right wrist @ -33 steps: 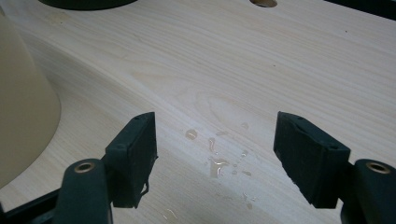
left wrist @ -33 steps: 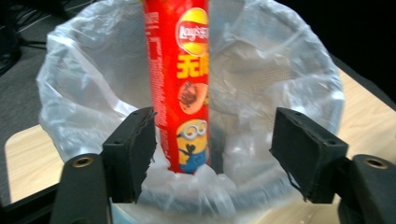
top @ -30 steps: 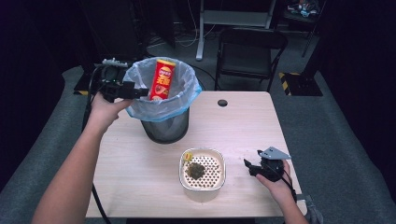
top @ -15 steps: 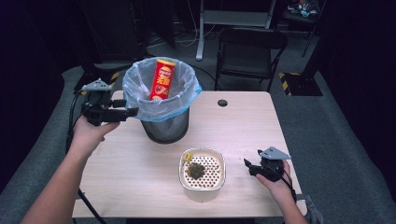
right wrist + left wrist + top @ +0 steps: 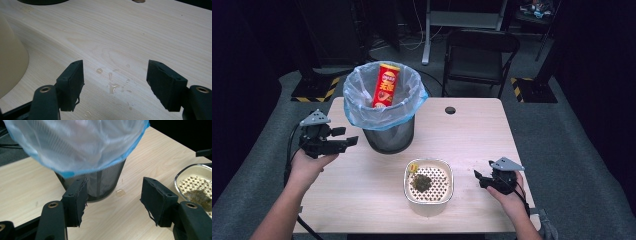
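High view. We are looking at the left hand-held gripper point(image 5: 346, 137) hovering just beside the mesh waste bin point(image 5: 389, 140), released and carrying nothing. A red crisp tube point(image 5: 385, 86) is standing tilted inside the bin's blue liner bag point(image 5: 362, 107). The right hand-held gripper point(image 5: 480, 178) is resting on the surface point(image 5: 362, 200) near the cream bowl point(image 5: 428, 160), not touching it. The bowl is sitting at the front middle of the surface, with a clump of dark scraps point(image 5: 421, 182) lying on its perforated insert.

Left gripper view. We are seeing the left hand-held gripper point(image 5: 113, 197) with its jaws apart and only bare surface point(image 5: 25, 182) between them. The bin point(image 5: 105, 182) is standing ahead, the liner bag point(image 5: 75, 145) billowing over its rim. A droplet point(image 5: 120, 192) is lying at the bin's foot. The bowl point(image 5: 180, 173) is showing at the right edge.

Right gripper view. We are seeing the right hand-held gripper point(image 5: 115, 82) released, with water drops point(image 5: 112, 86) between its jaws and the bowl's wall point(image 5: 10, 67) at the left.

Handling. We are judging the bowl to be stiff, smooth and probably wet, hence slippery. We are advising a grasp across the rim, pads on the inner and outer wall, keeping it level so that the loose insert and scraps are not sliding out. The liner bag is thin and soft; we are advising against gripping it.
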`<state>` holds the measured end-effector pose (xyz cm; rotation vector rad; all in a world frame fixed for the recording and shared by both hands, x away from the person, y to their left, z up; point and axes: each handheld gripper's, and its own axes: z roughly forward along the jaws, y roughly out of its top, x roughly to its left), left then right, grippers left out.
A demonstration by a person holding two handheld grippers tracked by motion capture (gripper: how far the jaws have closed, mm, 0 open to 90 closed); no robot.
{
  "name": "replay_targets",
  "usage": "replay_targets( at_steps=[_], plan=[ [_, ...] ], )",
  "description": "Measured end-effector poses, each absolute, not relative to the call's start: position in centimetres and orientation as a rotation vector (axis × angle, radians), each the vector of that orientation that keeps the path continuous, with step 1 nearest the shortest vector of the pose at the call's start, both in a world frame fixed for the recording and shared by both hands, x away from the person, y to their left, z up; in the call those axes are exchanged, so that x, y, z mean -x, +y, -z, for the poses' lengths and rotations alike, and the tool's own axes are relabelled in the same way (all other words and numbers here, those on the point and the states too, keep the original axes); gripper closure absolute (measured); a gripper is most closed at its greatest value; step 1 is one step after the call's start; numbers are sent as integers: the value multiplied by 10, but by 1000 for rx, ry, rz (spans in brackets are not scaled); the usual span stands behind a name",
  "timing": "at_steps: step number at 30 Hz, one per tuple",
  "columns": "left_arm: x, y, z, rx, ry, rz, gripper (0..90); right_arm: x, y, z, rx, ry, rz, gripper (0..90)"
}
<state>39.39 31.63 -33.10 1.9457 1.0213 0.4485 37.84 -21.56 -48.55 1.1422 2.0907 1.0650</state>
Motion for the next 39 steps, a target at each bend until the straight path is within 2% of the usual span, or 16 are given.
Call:
replay_targets(
  at_steps=[20,39],
  plan=[
    [-366,340,460,-1871,1124,-447,345,-381,-221,489,-1156,2090,-1049,298],
    [-373,358,508,-1939,1221,-463,332,-387,-237,500,-1237,2083,-1008,298]
  ],
)
